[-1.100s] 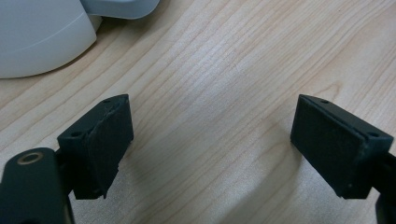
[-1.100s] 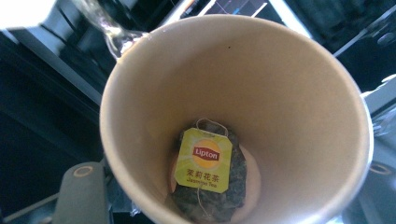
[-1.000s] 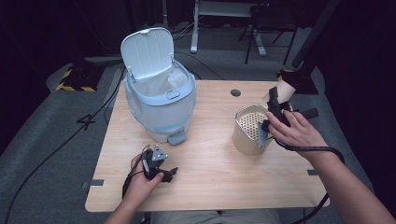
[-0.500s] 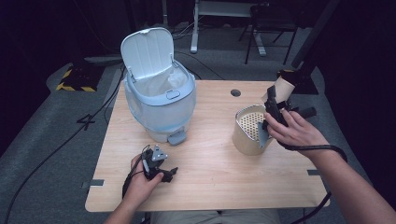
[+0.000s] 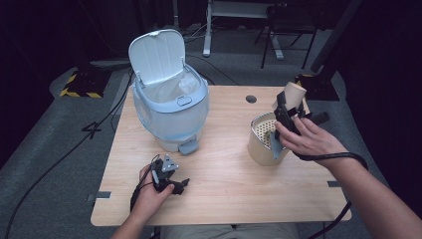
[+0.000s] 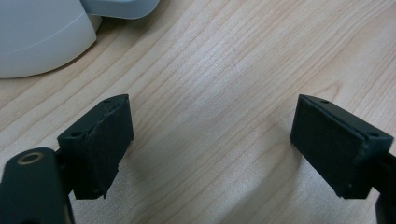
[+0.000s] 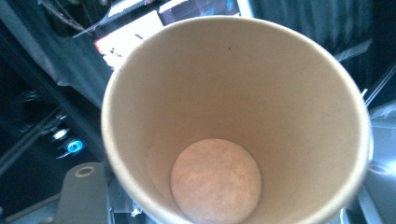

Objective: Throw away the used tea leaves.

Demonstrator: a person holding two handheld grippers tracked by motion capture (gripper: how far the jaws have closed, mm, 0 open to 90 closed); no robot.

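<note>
A brown paper cup [image 5: 293, 94] is held tilted in the air above the table's right side, with my right gripper [image 5: 284, 113] shut on it. In the right gripper view I look straight into the empty cup [image 7: 233, 93], down to its round bottom. Just below the cup stands a beige holder [image 5: 260, 144] with a perforated inside. A light blue pedal bin [image 5: 169, 112] stands at the back left with its lid up and a white liner inside. My left gripper [image 5: 174, 181] rests on the wood near the front edge, open [image 6: 210, 144], with nothing between its pads [image 6: 109, 140].
The bin's foot pedal [image 5: 189, 147] sticks out towards the left gripper, and its pale base [image 6: 37, 37] shows close by. A cable hole [image 5: 251, 98] sits at the table's back edge. Cables trail from both grippers. Dark floor and chair legs lie beyond.
My right hand has shifted the cup slightly to the left, over the beige holder. The left gripper has not moved.
</note>
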